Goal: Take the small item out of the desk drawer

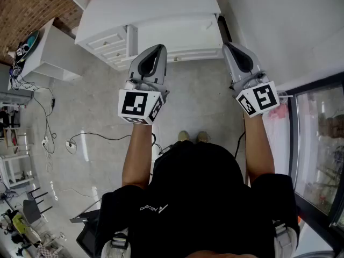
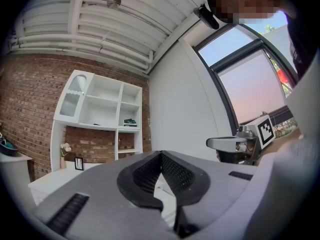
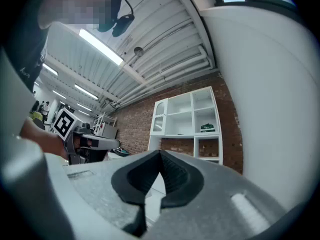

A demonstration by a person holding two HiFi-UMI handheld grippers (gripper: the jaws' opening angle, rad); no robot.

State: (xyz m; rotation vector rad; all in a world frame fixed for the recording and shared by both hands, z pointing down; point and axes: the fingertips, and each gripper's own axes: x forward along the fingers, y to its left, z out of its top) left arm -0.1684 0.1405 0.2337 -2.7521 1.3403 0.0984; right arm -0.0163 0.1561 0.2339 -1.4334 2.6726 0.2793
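A white desk (image 1: 145,9) stands ahead of me, seen from above. Its stack of small drawers (image 1: 110,43) at the left and its wide front drawer (image 1: 188,34) are all closed. No small item shows in any view. My left gripper (image 1: 160,48) is held up in front of the desk, shut, with nothing between its pads (image 2: 161,154). My right gripper (image 1: 228,45) is level with it at the desk's right corner, also shut and empty (image 3: 160,153). Both point up and forward, apart from the desk.
A white side cabinet (image 1: 51,55) stands at the left, with cables (image 1: 48,128) across the grey floor. A white wall and a glass window (image 1: 320,144) close off the right. A white shelf unit (image 2: 100,114) stands against a brick wall behind the desk.
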